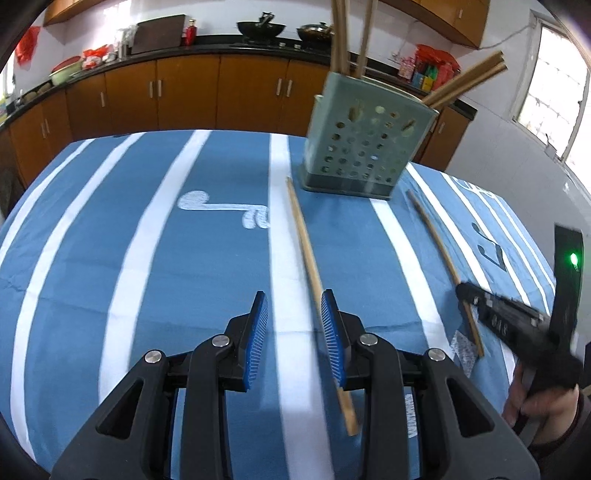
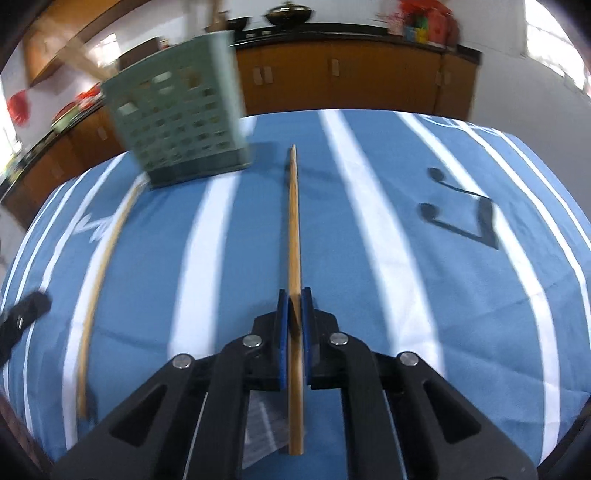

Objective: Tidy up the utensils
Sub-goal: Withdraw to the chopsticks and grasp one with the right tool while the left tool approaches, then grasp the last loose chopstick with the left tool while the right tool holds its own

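The left hand-held gripper (image 1: 294,334) fills the near edge of the left wrist view, with its blue pads (image 1: 258,341) partly open. A chopstick (image 1: 309,258) lies on the cloth and passes just beside the right-side pad, crossing beneath it; the pads do not clamp the stick.

In the right wrist view, the right hand-held gripper (image 2: 294,321) has its jaws closed on a second chopstick (image 2: 294,229). That stick runs straight away from the pads, with its tip near the holder (image 2: 177,118). Whether the stick is lifted off the cloth cannot be told.

The two sticks lie well apart and roughly parallel, one on each side of the holder base. The holder is a pale green perforated box standing upright on the counter, at the far part of the cloth (image 1: 147,258). Several more chopsticks (image 1: 341,37) stand in it; some lean out over its right rim.

The cloth is blue with white stripes and music-note prints. It covers the counter completely.

The person's right hand (image 1: 543,402) holds the right tool at the right edge of the left wrist view. Behind the counter are brown cabinets (image 1: 184,92), with woks (image 1: 261,28) on the worktop above them.
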A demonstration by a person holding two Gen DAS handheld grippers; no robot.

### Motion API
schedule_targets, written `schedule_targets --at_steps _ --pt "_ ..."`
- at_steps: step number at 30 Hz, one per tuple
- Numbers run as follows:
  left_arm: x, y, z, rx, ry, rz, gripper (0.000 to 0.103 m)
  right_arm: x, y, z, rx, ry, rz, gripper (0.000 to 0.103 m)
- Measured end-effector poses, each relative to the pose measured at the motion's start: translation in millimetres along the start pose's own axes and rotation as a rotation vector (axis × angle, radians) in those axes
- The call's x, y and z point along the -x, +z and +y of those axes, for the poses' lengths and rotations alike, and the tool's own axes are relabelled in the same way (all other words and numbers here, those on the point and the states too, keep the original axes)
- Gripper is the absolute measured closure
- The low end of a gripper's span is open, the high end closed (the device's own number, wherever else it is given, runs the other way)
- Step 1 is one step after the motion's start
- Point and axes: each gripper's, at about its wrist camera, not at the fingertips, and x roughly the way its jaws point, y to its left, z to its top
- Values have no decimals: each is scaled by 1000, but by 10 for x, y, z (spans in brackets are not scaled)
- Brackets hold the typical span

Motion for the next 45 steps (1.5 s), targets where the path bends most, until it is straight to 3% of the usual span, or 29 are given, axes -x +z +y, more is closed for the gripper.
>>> schedule_targets --at_steps 4,11,16,24,28,36,45 --pt "-124 -23 -148 -37 -7 33 72 -34 79 -242 -73 -16 7 95" --pt "-332 -102 -287 -75 41 92 75 -39 66 -282 -55 -21 0 95" --pt "-368 -112 -331 -98 113 81 95 -42 66 -257 -42 -19 -1 95" --pt "-481 145 21 -19 148 93 96 -97 107 -147 17 13 -10 95" --pt "-561 277 196 8 124 75 96 -166 164 -62 59 10 -22 95" --pt "-580 254 180 -28 119 33 95 -214 222 -47 64 24 -27 94" --pt "-577 273 228 -1 91 33 95 -214 220 -28 71 13 -26 94"
